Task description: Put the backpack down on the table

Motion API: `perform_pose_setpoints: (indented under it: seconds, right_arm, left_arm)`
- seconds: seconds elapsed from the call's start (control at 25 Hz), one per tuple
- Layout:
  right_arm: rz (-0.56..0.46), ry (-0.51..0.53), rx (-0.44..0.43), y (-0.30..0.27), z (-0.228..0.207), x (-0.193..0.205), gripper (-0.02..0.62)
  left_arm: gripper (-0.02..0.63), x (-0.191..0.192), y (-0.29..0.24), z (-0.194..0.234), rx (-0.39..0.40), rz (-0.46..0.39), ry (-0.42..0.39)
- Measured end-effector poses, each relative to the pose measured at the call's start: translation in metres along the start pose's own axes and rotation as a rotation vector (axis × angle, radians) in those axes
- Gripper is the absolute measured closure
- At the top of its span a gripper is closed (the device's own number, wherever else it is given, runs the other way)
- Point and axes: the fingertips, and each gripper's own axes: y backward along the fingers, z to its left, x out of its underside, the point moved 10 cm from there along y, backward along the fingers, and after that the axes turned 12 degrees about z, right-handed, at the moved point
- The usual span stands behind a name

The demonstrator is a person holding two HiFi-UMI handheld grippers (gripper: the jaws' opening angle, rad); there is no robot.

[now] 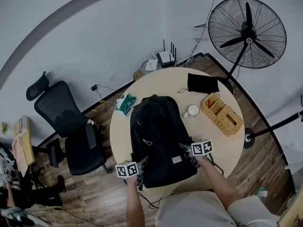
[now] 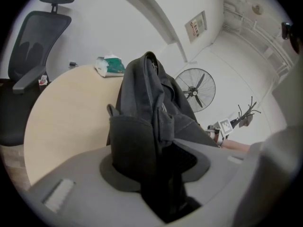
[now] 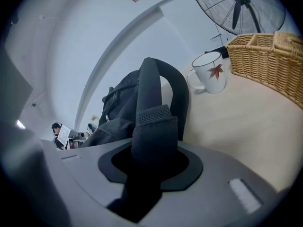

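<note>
Backpack, black, lies lengthwise on the round pale table, its near end reaching the edge where the person stands. The left gripper is at the bag's near left corner and the right gripper at its near right side. Seen along the left one's jaws, dark padded bag fabric fills the gap and the jaws are closed on it, the bag bunched up behind. Along the right one's jaws, a looped shoulder strap stands up from the slot, clamped between them. Beyond the bag, a white mug sits just beside a wicker basket, a black pouch lies further back, and a green-and-white packet rests near the bag's far left corner. An office chair stands off to the left, and a big fan to the right.
</note>
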Motion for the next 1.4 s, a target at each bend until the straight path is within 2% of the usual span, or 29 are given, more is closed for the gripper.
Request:
perform_pose_setpoints:
  seconds: [0.16, 0.36, 0.6, 0.84, 0.96, 1.12, 1.24, 1.4]
  right_arm:
    - [-0.001, -0.011, -0.005, 0.000, -0.003, 0.000, 0.483]
    - [0.023, -0.016, 0.041, -0.006, -0.006, -0.002, 0.472]
    - [0.099, -0.071, 0.092, -0.017, -0.020, -0.010, 0.422]
    - [0.057, -0.028, 0.170, -0.013, -0.008, -0.010, 0.419]
    - [-0.033, -0.007, 0.231, 0.004, -0.002, -0.008, 0.417]
    - [-0.181, 0.038, 0.250, 0.034, 0.009, 0.005, 0.417]
    - [-0.228, 0.088, 0.251, 0.048, 0.022, 0.014, 0.417]
    - [-0.253, 0.147, 0.235, 0.067, 0.034, 0.028, 0.417]
  left_arm:
    - [0.373, 0.000, 0.000, 0.003, 0.004, -0.007, 0.018]
    - [0.351, 0.001, -0.010, 0.010, 0.026, 0.027, 0.071]
    - [0.295, -0.010, -0.024, 0.019, -0.021, 0.103, 0.128]
    - [0.256, -0.011, -0.022, 0.023, -0.050, 0.105, 0.124]
    - [0.255, -0.010, -0.017, 0.014, -0.123, 0.081, 0.069]
    - [0.242, -0.005, -0.007, -0.007, -0.318, 0.047, -0.049]
    - [0.238, -0.002, 0.001, -0.021, -0.460, 0.026, -0.122]
    - [0.230, 0.002, 0.012, -0.033, -0.592, -0.044, -0.167]
